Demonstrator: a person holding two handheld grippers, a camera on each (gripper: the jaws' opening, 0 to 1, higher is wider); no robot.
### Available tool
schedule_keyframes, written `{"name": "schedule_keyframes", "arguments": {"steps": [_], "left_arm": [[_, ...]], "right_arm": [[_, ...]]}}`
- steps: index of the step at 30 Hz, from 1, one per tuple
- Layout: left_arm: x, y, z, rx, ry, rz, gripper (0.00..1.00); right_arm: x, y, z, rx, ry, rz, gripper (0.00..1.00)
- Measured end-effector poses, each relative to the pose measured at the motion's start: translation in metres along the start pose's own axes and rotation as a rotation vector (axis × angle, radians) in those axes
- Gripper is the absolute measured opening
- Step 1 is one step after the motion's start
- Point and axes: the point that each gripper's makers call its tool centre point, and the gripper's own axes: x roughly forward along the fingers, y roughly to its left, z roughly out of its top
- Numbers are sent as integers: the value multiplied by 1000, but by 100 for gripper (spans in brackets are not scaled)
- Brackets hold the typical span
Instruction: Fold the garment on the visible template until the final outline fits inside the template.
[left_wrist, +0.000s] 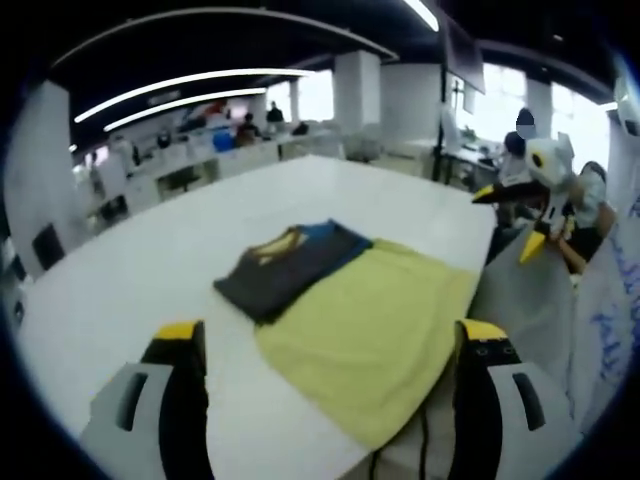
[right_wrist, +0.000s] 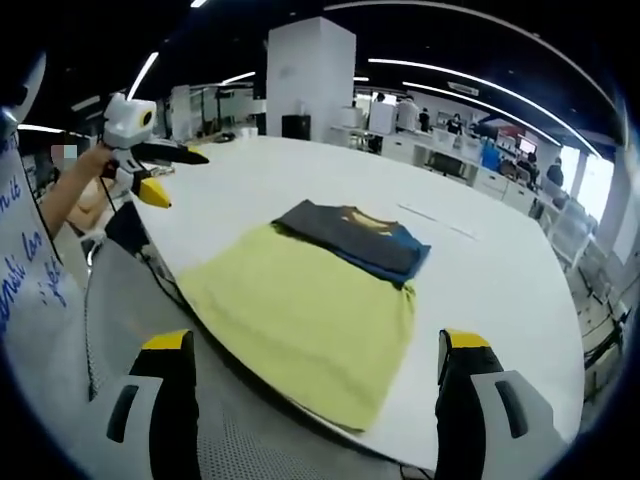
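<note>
The dark garment (left_wrist: 290, 268) lies folded on the far part of the yellow template (left_wrist: 375, 335), which sits at the near edge of the white surface (left_wrist: 330, 195). Both the left tongs (left_wrist: 330, 345) and the right tongs (right_wrist: 315, 355) are spread and hold nothing, raised above the near edge.

The garment seems to reach a little beyond the template's far side, so the outline may not fit yet. A careless pull could drag the template, because one corner hangs over the near edge. Beyond the garment, the surface gives wide free room.
</note>
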Motion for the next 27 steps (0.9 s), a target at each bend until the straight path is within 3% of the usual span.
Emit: {"name": "schedule_keyframes", "arguments": {"steps": [9, 19, 27], "left_arm": [[0, -1, 0, 34, 13, 3, 99], [-2, -8, -9, 3, 44, 13, 99], [-3, -10, -7, -9, 36, 27, 99]], "right_arm": [[-6, -6, 1, 13, -8, -18, 100], [-1, -12, 3, 8, -18, -8, 100], [-4, -16, -5, 13, -6, 1, 100]]}}
